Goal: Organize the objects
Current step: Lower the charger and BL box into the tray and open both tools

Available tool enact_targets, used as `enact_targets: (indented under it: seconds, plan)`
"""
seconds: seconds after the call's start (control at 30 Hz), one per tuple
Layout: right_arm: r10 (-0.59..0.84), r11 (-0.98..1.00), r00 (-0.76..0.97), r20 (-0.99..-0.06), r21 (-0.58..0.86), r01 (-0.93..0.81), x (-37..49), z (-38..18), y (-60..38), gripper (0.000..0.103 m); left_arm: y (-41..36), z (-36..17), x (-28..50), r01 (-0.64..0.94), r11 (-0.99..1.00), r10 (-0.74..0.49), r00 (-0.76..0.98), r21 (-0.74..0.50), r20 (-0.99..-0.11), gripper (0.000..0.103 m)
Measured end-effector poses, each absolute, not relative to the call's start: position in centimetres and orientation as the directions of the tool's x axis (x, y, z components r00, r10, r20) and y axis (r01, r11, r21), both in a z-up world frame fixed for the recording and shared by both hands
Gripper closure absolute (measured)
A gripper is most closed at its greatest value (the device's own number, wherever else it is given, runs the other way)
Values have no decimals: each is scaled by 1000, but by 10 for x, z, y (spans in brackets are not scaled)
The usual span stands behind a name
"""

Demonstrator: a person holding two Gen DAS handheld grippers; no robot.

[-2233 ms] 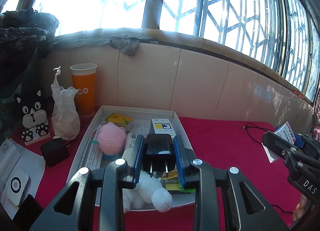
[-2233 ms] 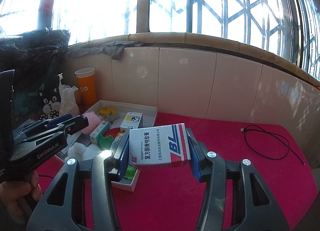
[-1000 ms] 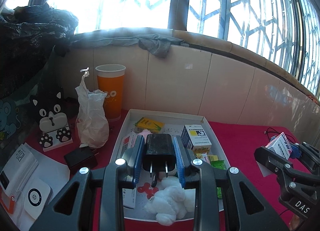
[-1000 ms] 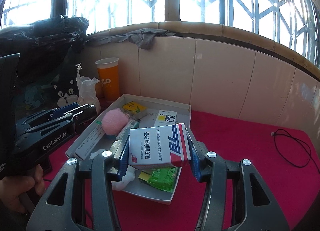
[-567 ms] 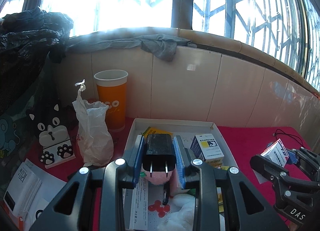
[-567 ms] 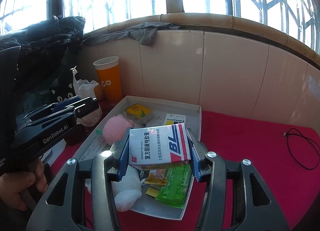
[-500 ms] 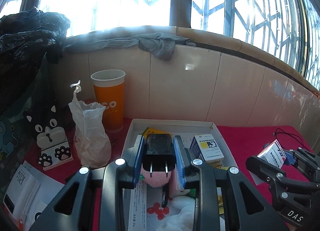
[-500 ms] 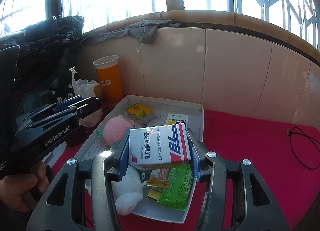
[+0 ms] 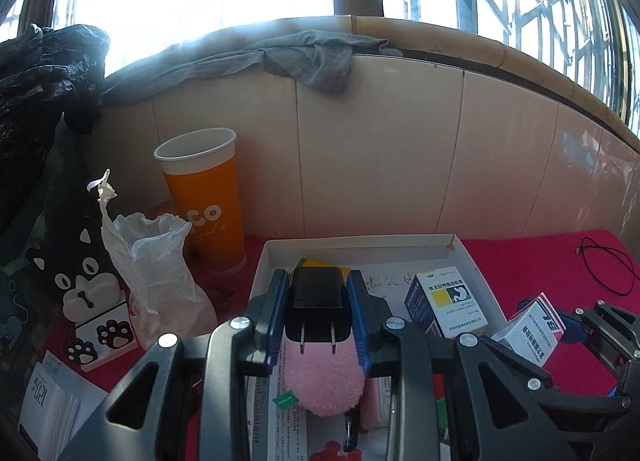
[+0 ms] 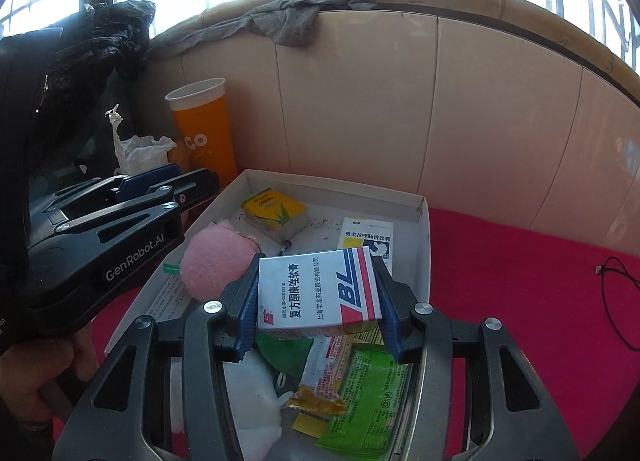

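Note:
My left gripper is shut on a black plug charger, held over the white cardboard tray above a pink plush ball. My right gripper is shut on a white, blue and red medicine box, held above the tray's near half. In the tray lie the pink ball, a yellow box, a white and yellow medicine box, green snack packets and a white plush. The right gripper also shows in the left wrist view.
An orange paper cup and a crumpled white bag stand left of the tray, by a black cat figure. A black cable lies on the red cloth at right. A tiled wall stands behind.
Both grippers have moved forward and lower over the tray, each still holding its object. The pink ball now lies right under the charger.

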State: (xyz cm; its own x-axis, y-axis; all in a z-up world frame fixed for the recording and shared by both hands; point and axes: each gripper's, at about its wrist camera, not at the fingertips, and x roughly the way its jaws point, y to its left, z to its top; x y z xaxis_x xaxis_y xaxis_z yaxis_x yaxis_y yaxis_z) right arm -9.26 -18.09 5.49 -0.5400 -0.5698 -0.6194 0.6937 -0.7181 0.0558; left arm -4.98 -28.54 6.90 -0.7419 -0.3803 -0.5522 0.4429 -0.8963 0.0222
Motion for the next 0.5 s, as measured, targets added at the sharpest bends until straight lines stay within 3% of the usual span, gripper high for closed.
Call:
enact_targets:
  seconds: [0.5]
  plan:
    - [-538,-753,-543,-645,79,653,-127,40,-204,53,-303,52,-81,483,-876,-384,-711,-13,-589,74]
